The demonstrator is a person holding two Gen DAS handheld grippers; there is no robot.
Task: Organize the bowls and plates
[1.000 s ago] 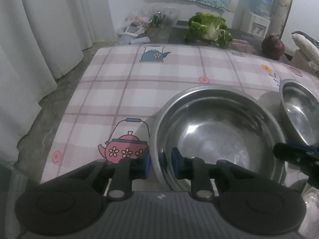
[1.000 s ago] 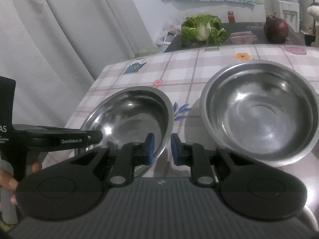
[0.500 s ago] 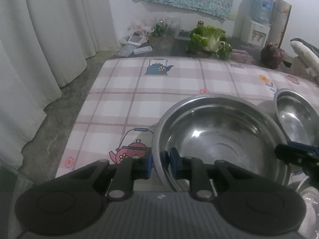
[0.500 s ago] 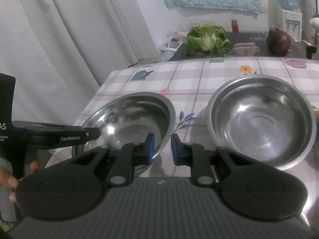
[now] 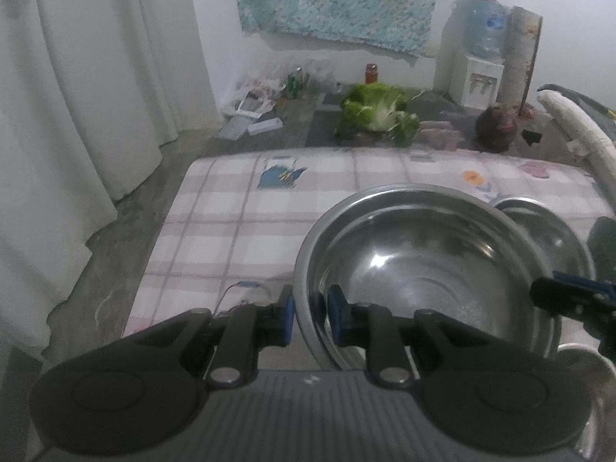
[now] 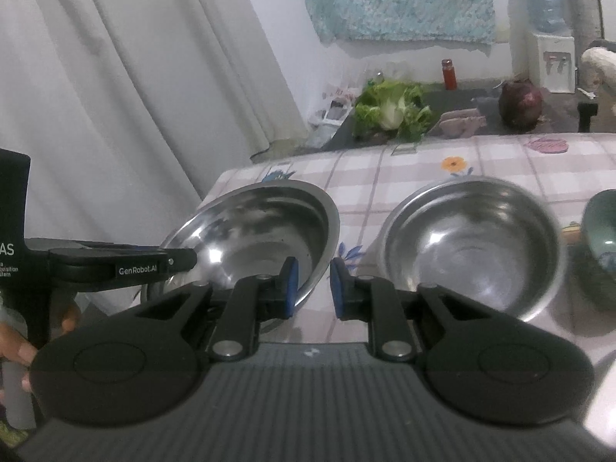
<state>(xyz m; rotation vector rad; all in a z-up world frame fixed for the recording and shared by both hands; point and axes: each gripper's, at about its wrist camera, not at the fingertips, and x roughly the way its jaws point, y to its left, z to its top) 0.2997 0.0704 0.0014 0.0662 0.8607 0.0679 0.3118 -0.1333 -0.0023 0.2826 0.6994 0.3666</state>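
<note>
**Ana:** Steel is what the left hand-held gripper is clamped on: its blue pads pinch the near rim of the big steel bowl, one pad inside the wall and one outside. A rim grip is about the only way two narrow fingers can take hold of a wide, smooth basin.

**Ben:** And the bowl is off the tabletop?

**Ana:** It looks so. From the right wrist view the same bowl sits tilted, far edge high and near edge low toward the left tool, which fits a bowl hanging from one side of its rim.

**Ben:** Where is it heading?

**Ana:** My guess is into the second steel bowl, which rests flat on the checked cloth just right of it. Nesting the two would tidy them into one stack. In the left view the lifted bowl's right edge already overlaps that one.

**Ben:** What about the right hand-held gripper?

**Ana:** Empty, its jaws slightly apart, gripping nothing. It hovers near, in front of the gap between the two bowls, perhaps ready to steady one.

**Ben:** Anything else waiting?

**Ana:** A green ceramic bowl at the far right, well clear of both tools. The one-sided grip may let the steel bowl swing.
</note>
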